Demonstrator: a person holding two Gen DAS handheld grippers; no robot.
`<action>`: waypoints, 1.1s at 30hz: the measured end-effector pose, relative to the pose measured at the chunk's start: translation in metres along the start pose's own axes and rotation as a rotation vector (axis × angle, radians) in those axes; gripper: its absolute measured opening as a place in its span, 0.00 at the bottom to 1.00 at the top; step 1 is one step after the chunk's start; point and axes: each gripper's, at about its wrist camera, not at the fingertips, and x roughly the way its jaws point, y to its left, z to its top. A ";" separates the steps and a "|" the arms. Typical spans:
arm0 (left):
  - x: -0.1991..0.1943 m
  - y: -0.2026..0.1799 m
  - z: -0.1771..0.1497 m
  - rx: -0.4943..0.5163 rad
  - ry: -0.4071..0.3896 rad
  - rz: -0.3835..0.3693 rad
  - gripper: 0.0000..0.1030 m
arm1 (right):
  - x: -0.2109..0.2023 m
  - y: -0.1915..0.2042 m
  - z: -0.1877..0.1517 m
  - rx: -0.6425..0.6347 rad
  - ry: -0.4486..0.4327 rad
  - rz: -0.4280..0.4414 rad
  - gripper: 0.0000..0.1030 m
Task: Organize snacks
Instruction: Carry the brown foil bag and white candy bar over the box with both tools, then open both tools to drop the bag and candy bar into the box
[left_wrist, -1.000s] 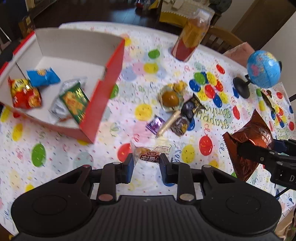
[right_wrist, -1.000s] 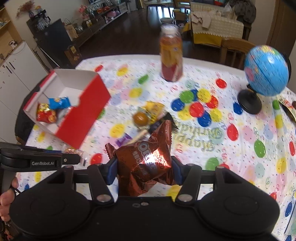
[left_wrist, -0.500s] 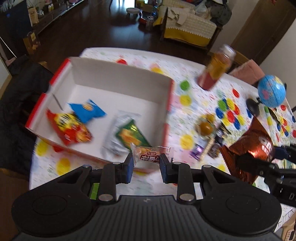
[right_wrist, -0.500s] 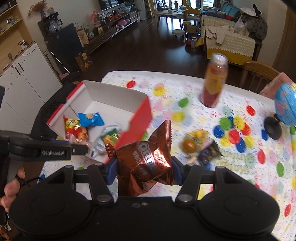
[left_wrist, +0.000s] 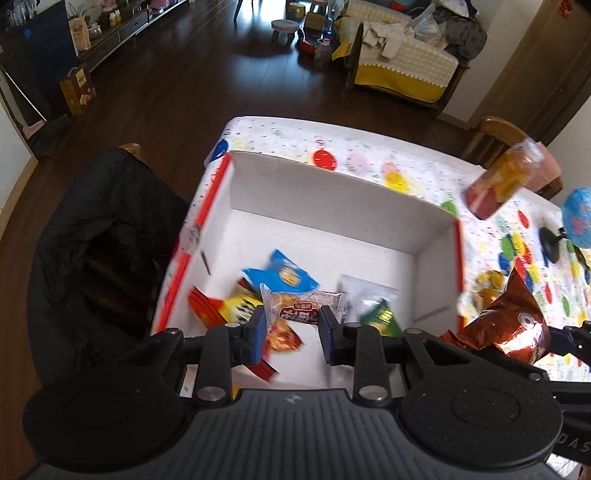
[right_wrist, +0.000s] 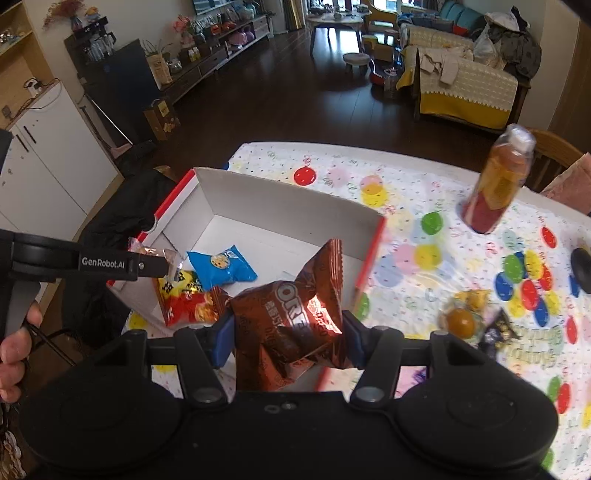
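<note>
L gripper (left_wrist: 291, 328) pinches a clear pack (left_wrist: 303, 308) above the box (left_wrist: 332, 192); R gripper (right_wrist: 288, 341), approx half open, clamps my brown bag (right_wrist: 295, 314) at the box's near edge; both light, crinkly, slippery, contents prob crushable; I'd grip mid-body, gently.

Upright near the counter's (right_wrist: 332, 166) far right edge: a bottle (right_wrist: 496, 184) of orange drink with a red lower band. Farther right, by the right edge: a blue globe (left_wrist: 578, 216) on a black stand. Spread over the counter: a white cloth (right_wrist: 424, 236) with coloured dots. Behind the far edge: a wooden chair (right_wrist: 554, 155). Beyond, on dark floor (right_wrist: 277, 99): a sofa with a yellow cover (right_wrist: 465, 92), a small stool (right_wrist: 356, 59). Left: a white cabinet (right_wrist: 48, 155).
</note>
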 end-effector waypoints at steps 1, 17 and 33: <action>0.005 0.004 0.003 0.003 0.003 0.003 0.28 | 0.007 0.003 0.002 0.003 0.004 -0.003 0.55; 0.075 0.023 0.032 0.064 0.071 0.035 0.28 | 0.099 0.028 0.012 0.019 0.115 -0.020 0.56; 0.093 0.021 0.024 0.087 0.120 0.049 0.29 | 0.118 0.032 0.000 0.048 0.156 -0.035 0.70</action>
